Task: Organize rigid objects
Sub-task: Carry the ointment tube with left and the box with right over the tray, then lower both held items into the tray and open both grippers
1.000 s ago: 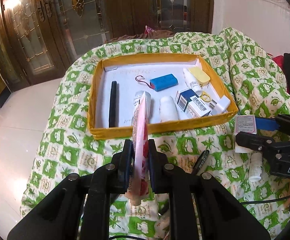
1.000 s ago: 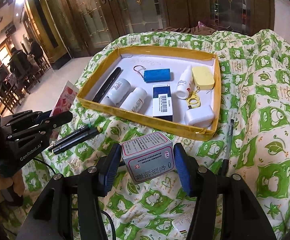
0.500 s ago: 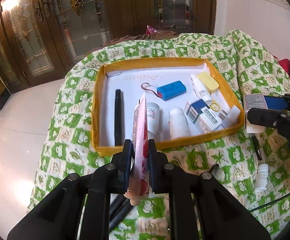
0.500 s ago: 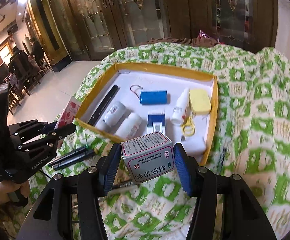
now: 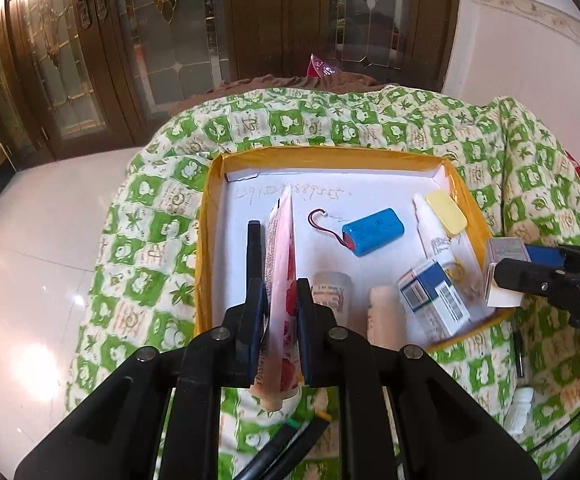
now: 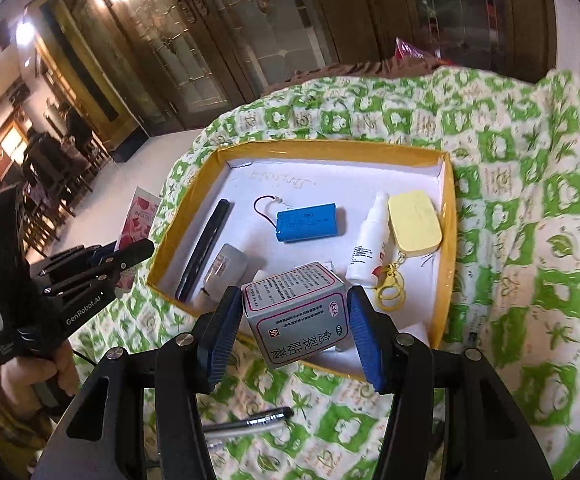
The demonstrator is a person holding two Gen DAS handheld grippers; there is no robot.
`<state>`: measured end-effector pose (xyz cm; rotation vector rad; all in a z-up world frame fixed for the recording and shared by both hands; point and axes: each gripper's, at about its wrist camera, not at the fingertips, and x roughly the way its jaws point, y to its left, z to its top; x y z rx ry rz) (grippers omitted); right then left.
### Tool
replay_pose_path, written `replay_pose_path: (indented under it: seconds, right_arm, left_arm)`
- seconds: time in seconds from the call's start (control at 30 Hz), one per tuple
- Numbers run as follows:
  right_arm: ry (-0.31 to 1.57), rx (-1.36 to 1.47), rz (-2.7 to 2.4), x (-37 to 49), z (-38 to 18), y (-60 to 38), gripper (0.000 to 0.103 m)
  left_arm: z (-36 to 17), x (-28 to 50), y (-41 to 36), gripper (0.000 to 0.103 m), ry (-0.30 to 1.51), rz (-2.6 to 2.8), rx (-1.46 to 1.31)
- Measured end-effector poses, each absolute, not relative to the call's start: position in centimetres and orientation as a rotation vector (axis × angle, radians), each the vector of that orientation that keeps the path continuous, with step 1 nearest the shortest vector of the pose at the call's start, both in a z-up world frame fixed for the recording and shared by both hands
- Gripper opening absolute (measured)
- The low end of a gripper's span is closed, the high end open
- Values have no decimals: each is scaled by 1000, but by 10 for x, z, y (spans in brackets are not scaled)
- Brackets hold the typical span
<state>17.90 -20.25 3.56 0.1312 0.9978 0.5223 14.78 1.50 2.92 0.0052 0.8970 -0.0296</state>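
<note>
At the bottom centre of the left wrist view, the left gripper [image 5: 281, 312] is pinched on a pink tube [image 5: 284, 280], held upright on edge. In the right wrist view, the right gripper [image 6: 292, 334] is clamped on a grey box [image 6: 298, 314]. Compared with a second ago, both held items have been carried forward and now overlap the near edge of the yellow tray [image 6: 448, 240]. Farther in, a blue battery [image 6: 310, 222] and a white bottle [image 6: 370, 240] lie unmoved inside.
</note>
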Motion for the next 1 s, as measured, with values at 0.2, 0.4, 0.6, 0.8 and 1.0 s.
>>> replay_pose_path:
  seconds: [0.2, 0.4, 0.6, 0.8, 1.0]
  right_arm:
    - [1028, 178, 517, 205, 24, -204, 49]
    - [1036, 208, 506, 240, 20, -202, 49]
    - [1027, 201, 470, 276, 16, -192, 49]
    - [1011, 185, 435, 306, 7, -180, 49]
    - [1015, 139, 391, 324, -7, -173, 49]
  left_arm:
    - [12, 172, 16, 13, 930, -47, -35]
    - [-3, 194, 13, 13, 953, -59, -49]
    - [-16, 213, 9, 13, 966, -71, -59]
    - [-24, 229, 4, 13, 970, -74, -27]
    - [-34, 242, 3, 13, 978, -66, -7]
